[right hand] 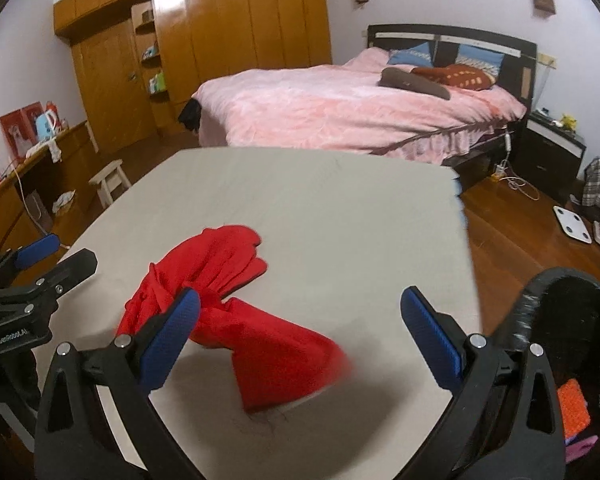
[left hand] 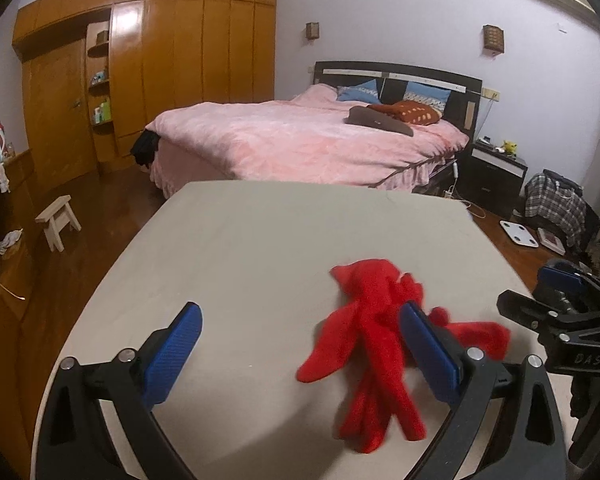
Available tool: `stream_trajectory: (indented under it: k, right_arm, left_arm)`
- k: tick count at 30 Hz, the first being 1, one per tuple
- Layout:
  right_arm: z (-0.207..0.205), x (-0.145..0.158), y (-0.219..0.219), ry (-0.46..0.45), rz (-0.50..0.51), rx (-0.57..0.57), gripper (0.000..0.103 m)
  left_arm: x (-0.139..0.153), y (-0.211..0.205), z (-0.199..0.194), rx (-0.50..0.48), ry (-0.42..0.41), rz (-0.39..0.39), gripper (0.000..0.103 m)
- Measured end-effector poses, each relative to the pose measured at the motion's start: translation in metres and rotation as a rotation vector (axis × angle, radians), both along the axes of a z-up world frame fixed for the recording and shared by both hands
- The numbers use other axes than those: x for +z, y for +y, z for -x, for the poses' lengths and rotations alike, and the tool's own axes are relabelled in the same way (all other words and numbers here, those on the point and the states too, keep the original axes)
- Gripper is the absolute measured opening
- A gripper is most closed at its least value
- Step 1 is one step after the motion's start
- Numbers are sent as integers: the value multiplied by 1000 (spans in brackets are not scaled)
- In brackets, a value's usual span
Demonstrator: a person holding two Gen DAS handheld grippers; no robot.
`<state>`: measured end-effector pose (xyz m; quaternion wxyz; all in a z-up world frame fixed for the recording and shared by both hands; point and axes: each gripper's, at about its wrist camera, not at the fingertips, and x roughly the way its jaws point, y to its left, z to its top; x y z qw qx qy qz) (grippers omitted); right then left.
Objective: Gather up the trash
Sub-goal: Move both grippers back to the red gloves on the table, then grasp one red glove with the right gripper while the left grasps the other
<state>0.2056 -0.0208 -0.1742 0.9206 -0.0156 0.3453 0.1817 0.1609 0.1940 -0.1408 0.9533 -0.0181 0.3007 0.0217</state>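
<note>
A crumpled red cloth (left hand: 374,344) lies on the grey table (left hand: 260,240), toward its near right side. My left gripper (left hand: 300,352) is open just above the table, and the cloth lies partly between its fingers, against the right one. In the right wrist view the red cloth (right hand: 236,312) lies between my open right gripper's (right hand: 300,340) fingers, nearer the left one. Each gripper shows at the edge of the other's view: the right one in the left wrist view (left hand: 564,304), the left one in the right wrist view (right hand: 28,272).
A black bin (right hand: 560,320) with an orange item inside stands at the table's right side. Behind the table are a bed with pink covers (left hand: 300,136), a wooden wardrobe (left hand: 160,60), a small stool (left hand: 58,216) and a nightstand (left hand: 496,164). A white scale (right hand: 572,224) lies on the floor.
</note>
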Motion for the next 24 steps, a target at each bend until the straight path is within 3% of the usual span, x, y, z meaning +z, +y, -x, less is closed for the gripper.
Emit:
stream_trajectory:
  k: [12,24]
  right_arm:
    - [-26,-25,39,47,25,78,97]
    - [-16,-30,48,68,52,143,97]
  left_arm:
    - [-17,27,-13,48,20,6,97]
    - [-20,32,-17,59,26,26,97]
